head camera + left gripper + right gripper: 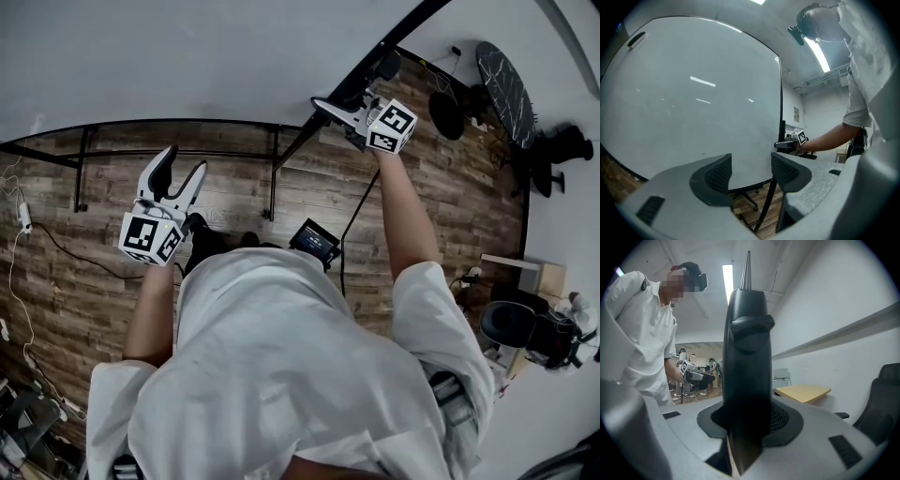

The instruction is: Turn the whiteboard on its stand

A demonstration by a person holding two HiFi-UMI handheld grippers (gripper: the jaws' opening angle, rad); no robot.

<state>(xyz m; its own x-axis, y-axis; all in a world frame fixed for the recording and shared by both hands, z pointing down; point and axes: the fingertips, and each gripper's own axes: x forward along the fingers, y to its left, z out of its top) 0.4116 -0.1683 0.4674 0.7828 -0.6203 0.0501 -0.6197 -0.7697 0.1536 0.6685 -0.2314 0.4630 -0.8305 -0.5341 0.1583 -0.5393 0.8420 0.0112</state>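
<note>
The whiteboard (187,56) is a big white panel in a thin black frame, and it fills most of the left gripper view (693,93). My right gripper (330,106) is shut on the board's black side edge (745,357), which stands upright between its pads. The left gripper view shows that gripper (785,144) at the board's right edge. My left gripper (183,164) is open in front of the board's face, low down, with nothing between its fingers (717,173). From the right gripper view the left gripper (696,376) shows small in the distance.
The stand's black legs and bars (272,178) run over the wooden floor under the board. A cable (56,244) lies at the left, a small black device (314,239) by my feet. An office chair (511,323) and a dark round table (506,80) stand at the right.
</note>
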